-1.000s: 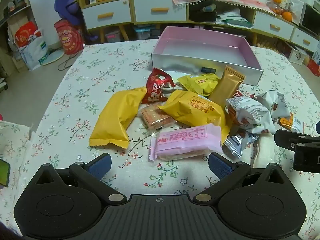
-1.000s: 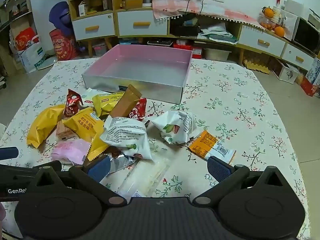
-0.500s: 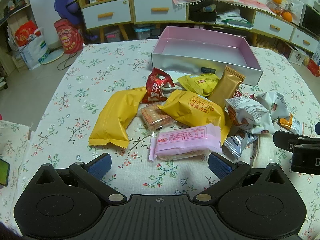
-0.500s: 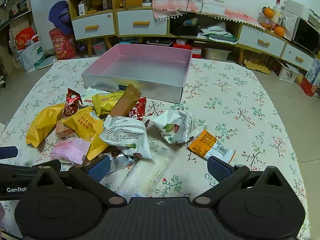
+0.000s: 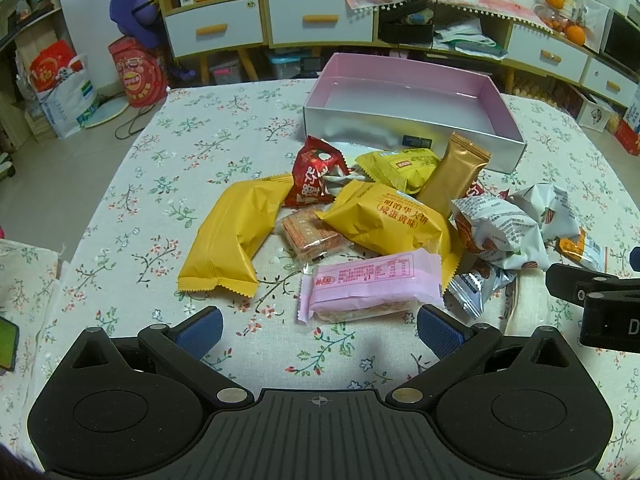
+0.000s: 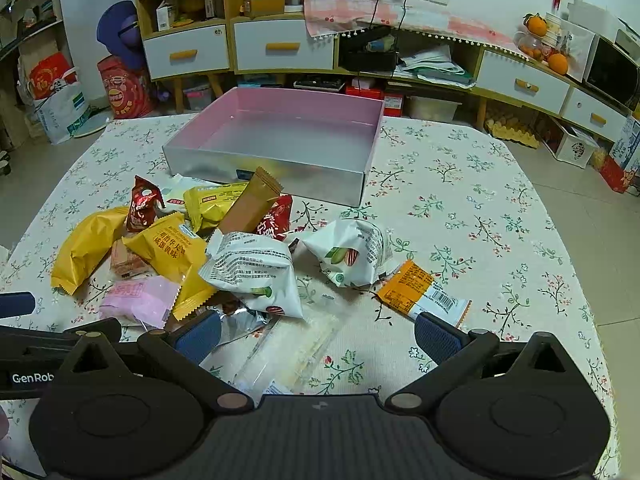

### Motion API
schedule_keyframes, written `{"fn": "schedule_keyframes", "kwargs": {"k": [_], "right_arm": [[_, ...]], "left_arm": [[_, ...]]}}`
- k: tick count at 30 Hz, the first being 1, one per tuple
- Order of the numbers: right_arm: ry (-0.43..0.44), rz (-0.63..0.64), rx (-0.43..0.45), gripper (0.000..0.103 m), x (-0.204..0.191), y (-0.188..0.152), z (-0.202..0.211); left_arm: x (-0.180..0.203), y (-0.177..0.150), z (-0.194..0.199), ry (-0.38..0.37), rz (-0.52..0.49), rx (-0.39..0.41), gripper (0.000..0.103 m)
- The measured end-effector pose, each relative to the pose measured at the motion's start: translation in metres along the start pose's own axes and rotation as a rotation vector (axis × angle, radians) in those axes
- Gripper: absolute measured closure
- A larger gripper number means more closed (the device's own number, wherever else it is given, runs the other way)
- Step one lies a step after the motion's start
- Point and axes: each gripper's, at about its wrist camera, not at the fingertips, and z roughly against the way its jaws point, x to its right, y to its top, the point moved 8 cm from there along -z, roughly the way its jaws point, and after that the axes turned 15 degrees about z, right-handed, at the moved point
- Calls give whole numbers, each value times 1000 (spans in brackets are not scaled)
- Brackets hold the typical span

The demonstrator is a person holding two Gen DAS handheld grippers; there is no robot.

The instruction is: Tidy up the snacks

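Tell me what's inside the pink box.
The pink box shows only its bare pink floor and walls; no snacks are inside. The strip of floor just behind its near wall is hidden.

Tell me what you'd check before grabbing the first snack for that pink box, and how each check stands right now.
1. Left gripper open and holding nothing: ok.
2. Right gripper open and holding nothing: ok.
3. Pink box has room: ok, nothing shows inside it.
4. Pink packet reachable: ok, it lies just ahead of the left gripper with nothing on top.
5. Clear packet free to lift: cannot tell, its near end is hidden by the right gripper.
6. Grippers apart from each other: ok, though close side by side.
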Motion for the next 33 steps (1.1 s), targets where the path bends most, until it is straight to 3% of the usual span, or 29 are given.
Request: {"fn": "schedule_keyframes", "kwargs": {"k": [33], "right_arm": [[-4,6,1,27,-2,3,1]], "left_arm": [[1,1,3,-2,5,1,0]]}}
